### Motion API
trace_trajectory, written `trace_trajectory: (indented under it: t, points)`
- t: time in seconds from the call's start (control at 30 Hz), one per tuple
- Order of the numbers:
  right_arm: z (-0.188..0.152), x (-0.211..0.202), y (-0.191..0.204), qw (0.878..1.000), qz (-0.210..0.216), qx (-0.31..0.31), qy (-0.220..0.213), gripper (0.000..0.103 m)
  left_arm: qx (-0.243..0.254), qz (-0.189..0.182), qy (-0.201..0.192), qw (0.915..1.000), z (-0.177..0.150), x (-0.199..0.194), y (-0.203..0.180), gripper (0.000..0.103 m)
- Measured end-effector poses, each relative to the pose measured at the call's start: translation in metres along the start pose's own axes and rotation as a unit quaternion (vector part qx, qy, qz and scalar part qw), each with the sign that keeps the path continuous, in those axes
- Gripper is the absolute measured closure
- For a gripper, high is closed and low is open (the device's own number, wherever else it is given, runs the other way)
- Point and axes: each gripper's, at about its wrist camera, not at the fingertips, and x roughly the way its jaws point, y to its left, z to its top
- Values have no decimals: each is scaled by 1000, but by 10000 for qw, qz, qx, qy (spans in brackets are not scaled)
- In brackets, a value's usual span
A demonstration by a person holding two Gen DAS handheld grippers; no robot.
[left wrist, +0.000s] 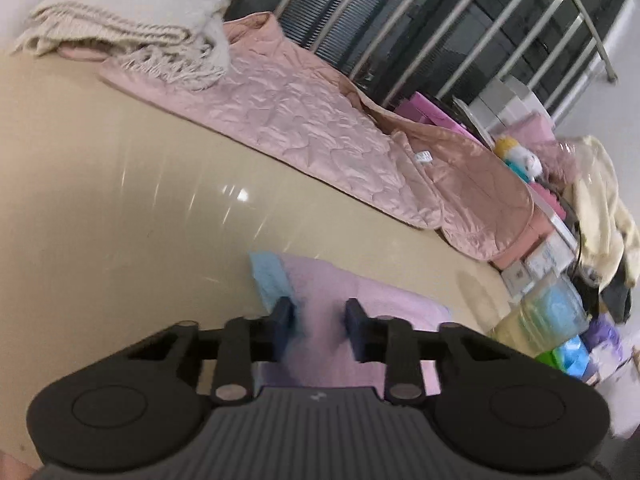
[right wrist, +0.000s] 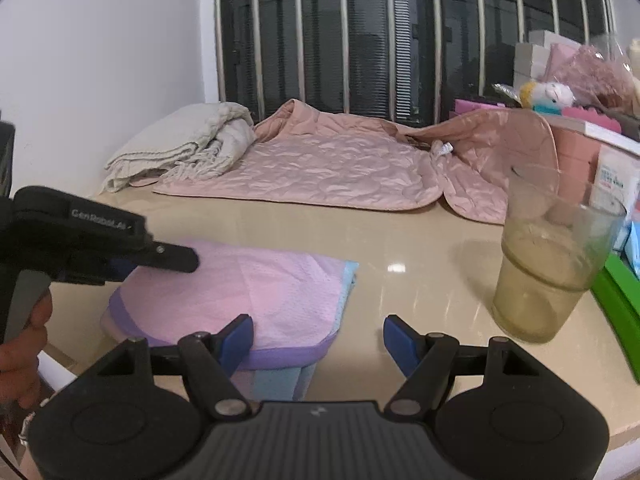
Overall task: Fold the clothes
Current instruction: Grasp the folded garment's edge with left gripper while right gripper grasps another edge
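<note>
A folded pink garment (right wrist: 248,296) with purple trim and a light blue layer lies flat on the beige tabletop (right wrist: 400,240). My right gripper (right wrist: 320,338) stands open at its near edge, the left fingertip over the purple hem and the right one over bare table. My left gripper (right wrist: 168,258) reaches in from the left, low over the garment's left part, held by a person's hand (right wrist: 24,360). In the left wrist view its fingers (left wrist: 284,318) stand a narrow gap apart with the blurred pink garment (left wrist: 360,292) showing between and beyond them; no pinched fold shows.
A pink quilted blanket (right wrist: 320,164) and a folded beige throw (right wrist: 188,144) lie at the back by the barred window. A glass tumbler (right wrist: 548,264) with cloudy liquid stands at the right, beside a green box (right wrist: 616,300) and piled clutter (left wrist: 560,280).
</note>
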Motion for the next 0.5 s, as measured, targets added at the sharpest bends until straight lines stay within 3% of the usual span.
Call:
trace_trajectory:
  t: [0.07, 0.2, 0.3, 0.37, 0.5]
  points:
    - [-1, 1, -1, 10000, 26, 14, 5, 32, -340, -232, -10, 9992, 2, -1, 10, 88]
    - [-2, 5, 0, 10000, 53, -14, 28, 32, -656, -256, 51, 9975, -2, 1, 23, 86]
    - [-4, 6, 0, 10000, 64, 0, 24, 32, -709, -273, -51, 9971, -6, -7, 25, 64]
    - [-4, 5, 0, 10000, 81, 10, -1, 32, -507, -180, -156, 9984, -8, -18, 20, 33]
    - [-4, 6, 0, 9999, 127, 13, -108, 32, 170, 362, -389, 9984, -18, -34, 2, 31]
